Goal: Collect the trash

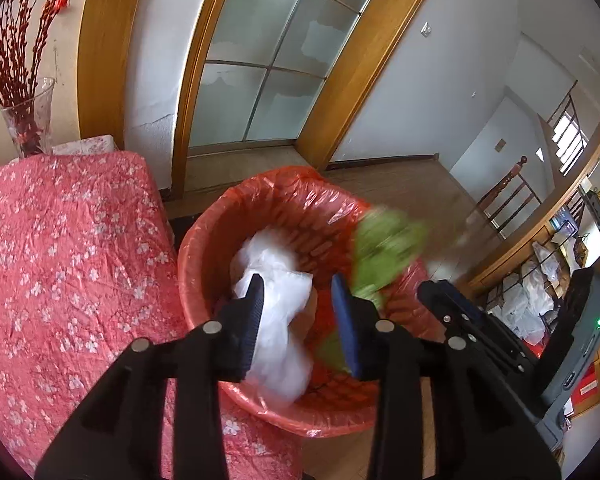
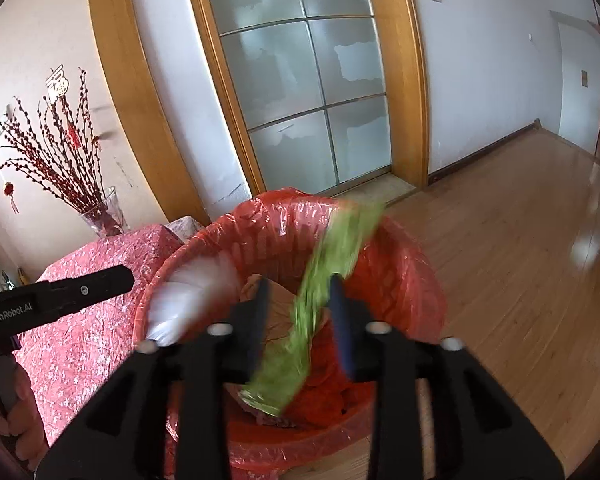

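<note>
A round bin with a red plastic liner [image 1: 276, 200] stands on the floor beside the table; it also shows in the right wrist view [image 2: 400, 264]. My left gripper [image 1: 298, 292] is open above the bin, with a white plastic bag [image 1: 278, 308] blurred between and below its fingers. My right gripper [image 2: 298, 292] is open above the bin, with a blurred green wrapper [image 2: 320, 300] in the gap between its fingers, apparently loose. The wrapper shows in the left wrist view [image 1: 384, 248] too, and the white bag shows in the right wrist view [image 2: 188, 300]. Brown paper [image 2: 278, 312] lies inside the bin.
A table with a pink floral cloth [image 1: 60, 260] is left of the bin, with a glass vase of red twigs [image 1: 28, 120] at its far end. A frosted glass door [image 1: 268, 60] is behind. Wooden floor [image 2: 520, 260] spreads right. Shelves with bags [image 1: 540, 292] stand far right.
</note>
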Demonstrator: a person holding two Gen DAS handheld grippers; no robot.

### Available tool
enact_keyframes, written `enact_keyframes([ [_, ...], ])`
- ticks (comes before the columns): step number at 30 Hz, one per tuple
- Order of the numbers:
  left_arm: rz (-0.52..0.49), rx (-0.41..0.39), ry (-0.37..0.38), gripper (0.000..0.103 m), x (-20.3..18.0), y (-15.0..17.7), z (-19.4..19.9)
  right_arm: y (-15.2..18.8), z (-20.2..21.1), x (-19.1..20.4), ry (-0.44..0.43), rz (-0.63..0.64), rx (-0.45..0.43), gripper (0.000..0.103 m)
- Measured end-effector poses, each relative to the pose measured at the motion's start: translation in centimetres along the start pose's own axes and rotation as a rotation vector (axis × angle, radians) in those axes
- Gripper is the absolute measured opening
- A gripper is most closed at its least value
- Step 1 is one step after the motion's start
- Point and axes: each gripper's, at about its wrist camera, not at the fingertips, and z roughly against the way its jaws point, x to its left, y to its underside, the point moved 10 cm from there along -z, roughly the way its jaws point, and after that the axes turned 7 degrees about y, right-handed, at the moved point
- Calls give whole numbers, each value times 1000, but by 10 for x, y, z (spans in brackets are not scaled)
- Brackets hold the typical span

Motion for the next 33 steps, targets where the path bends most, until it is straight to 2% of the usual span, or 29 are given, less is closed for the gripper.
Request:
enact_keyframes([
  [3, 1, -9, -29, 39, 8, 6, 9, 4, 7, -1, 4, -14, -2, 42],
  [5, -9, -33, -57, 50, 14, 8, 21, 2, 17, -2, 17, -15, -29, 63],
  [8, -51, -95, -116, 58, 22, 15, 52, -2, 41, 0, 40, 1, -102, 81],
  [11, -76, -134, -155, 66, 28, 25, 81, -5, 66, 7, 48, 7, -165, 94],
  [15, -90, -207, -239, 77, 45, 35, 131, -4, 102, 21, 89, 23, -237, 99],
  [17, -89, -241, -287, 85, 54, 41, 156, -3, 117, 30, 91, 34, -262, 101],
  [20, -84, -311, -395, 94, 71, 55, 200, 0, 136, 41, 109, 39, -291, 101],
  [23, -90, -358, -470, 98, 81, 67, 231, 7, 152, 56, 111, 44, -302, 101],
  [27, -96, -405, -595, 99, 95, 87, 270, 21, 168, 79, 102, 77, -302, 101],
  [33, -62, -448, -651, 99, 105, 112, 308, 40, 180, 100, 105, 118, -299, 101],
])
